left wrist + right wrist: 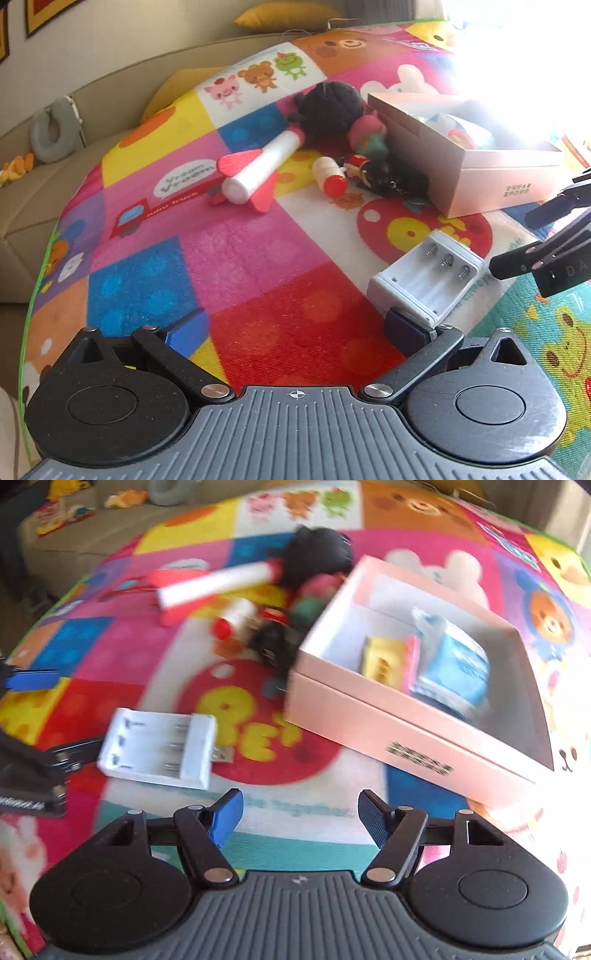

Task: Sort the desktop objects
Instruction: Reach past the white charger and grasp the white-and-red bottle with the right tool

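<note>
Beige sofa (44, 192), yellow cushion (291, 16), perhaps window glare (517, 55)

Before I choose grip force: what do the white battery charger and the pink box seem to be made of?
Battery charger: looks like hard, smooth white plastic, with moulded slots and metal coil springs showing. Pink box: probably matte cardboard or paperboard, judging by its thin straight walls, crisp folded edges and printed label.

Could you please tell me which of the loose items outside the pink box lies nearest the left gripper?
The white plastic battery charger, beside the left gripper; the red-finned white foam rocket and the black plush toy lie farther off.
</note>
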`<state>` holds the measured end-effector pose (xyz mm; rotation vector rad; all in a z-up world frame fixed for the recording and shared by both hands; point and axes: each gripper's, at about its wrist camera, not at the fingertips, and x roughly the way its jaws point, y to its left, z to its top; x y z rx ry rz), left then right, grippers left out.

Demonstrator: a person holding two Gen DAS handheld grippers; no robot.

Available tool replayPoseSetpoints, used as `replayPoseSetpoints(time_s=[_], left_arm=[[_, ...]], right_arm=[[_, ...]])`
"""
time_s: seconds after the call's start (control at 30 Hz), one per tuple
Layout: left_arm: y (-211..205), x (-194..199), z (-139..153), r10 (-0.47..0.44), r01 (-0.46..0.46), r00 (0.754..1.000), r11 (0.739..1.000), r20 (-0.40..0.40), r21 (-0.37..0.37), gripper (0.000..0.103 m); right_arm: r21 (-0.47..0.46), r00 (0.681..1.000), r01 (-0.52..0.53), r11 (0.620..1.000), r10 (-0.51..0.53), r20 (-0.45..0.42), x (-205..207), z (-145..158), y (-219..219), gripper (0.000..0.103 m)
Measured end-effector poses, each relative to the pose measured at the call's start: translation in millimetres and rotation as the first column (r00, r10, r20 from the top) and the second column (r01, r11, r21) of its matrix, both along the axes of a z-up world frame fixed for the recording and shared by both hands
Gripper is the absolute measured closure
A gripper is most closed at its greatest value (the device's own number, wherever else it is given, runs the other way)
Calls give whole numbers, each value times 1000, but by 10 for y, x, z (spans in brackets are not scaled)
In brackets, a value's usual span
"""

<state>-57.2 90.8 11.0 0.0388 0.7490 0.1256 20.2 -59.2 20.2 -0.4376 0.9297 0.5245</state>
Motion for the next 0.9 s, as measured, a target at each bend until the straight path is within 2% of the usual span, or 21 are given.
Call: replayPoseSetpoints(time_s=[0.13, 0.2, 0.27, 0.37, 0.47, 0.63, 0.9], left_arm=[[-136, 13, 3, -40, 40, 999, 999, -2, 22, 0], [-141, 19, 12, -42, 42, 999, 998, -5, 45, 0], [-90, 29, 26, -16, 17, 1000, 997, -9, 70, 0], [27, 25, 55, 35, -34, 999, 994, -12, 101, 0], [159, -18, 105, 60, -58, 998, 993, -15, 103, 0], [236, -86, 142, 51, -48, 998, 994, -31, 93, 0], [99, -58, 90, -14, 16, 999, 999, -33, 49, 0]], right_arm=[[42, 1000, 11, 999, -11, 9, 9, -25, -71, 28], [57, 1000, 1, 998, -1, 14, 1, -35, -39, 32], [76, 1000, -23, 997, 22, 14, -5, -33, 48, 48], [101, 999, -40, 994, 40, 5, 9, -30, 192, 55], [122, 998, -57, 991, 57, 1, 17, -43, 355, 56], [146, 995, -94, 985, 96, -5, 14, -56, 603, 56], [143, 991, -132, 981, 136, -18, 48, -58, 813, 55]])
